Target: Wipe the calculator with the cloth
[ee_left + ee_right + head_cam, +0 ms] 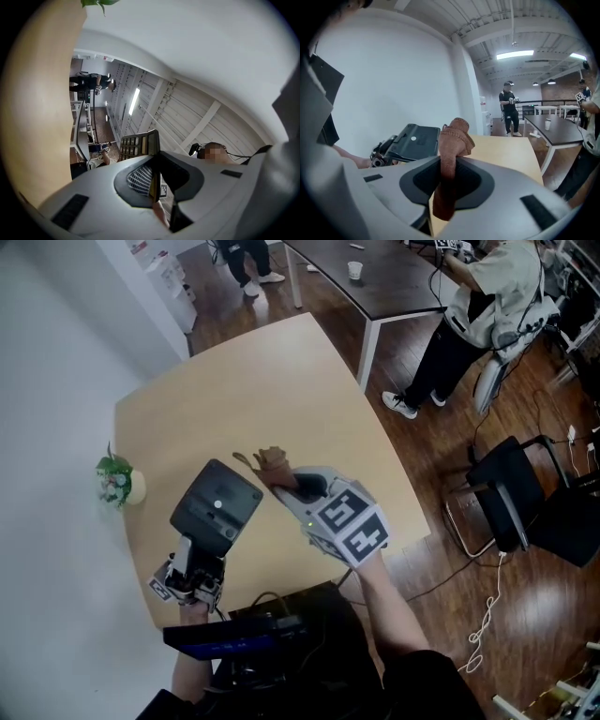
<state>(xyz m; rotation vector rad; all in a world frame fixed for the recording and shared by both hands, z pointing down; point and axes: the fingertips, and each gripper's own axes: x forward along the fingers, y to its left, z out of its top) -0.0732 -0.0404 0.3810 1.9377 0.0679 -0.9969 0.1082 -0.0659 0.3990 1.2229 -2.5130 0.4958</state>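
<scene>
1. The left gripper (157,180) is clamping the calculator (217,507) by 1 edge, centre-left in the head view; a hard wipe is risking it pivoting loose.
2. The right gripper (447,176) is pinching the brown cloth (453,136), just beside it.
3. The calculator is showing its dark back, probably tilted upward.

Landmark: calc (217,507), tilted up over table (281,381).
- Beyond calc: wide bare tabletop, open to far edge.
- Left of calc: plant (114,481) at table edge, wall (47,427) right behind it. Narrow gap betw. plant & calc.
- Right of calc: cloth (272,461) in R gripper (281,484), just beside calc's far corner. Contact: can't tell.
- Near side of calc: L gripper (199,559) clamped on its edge, person's arms behind, so blocked.
</scene>
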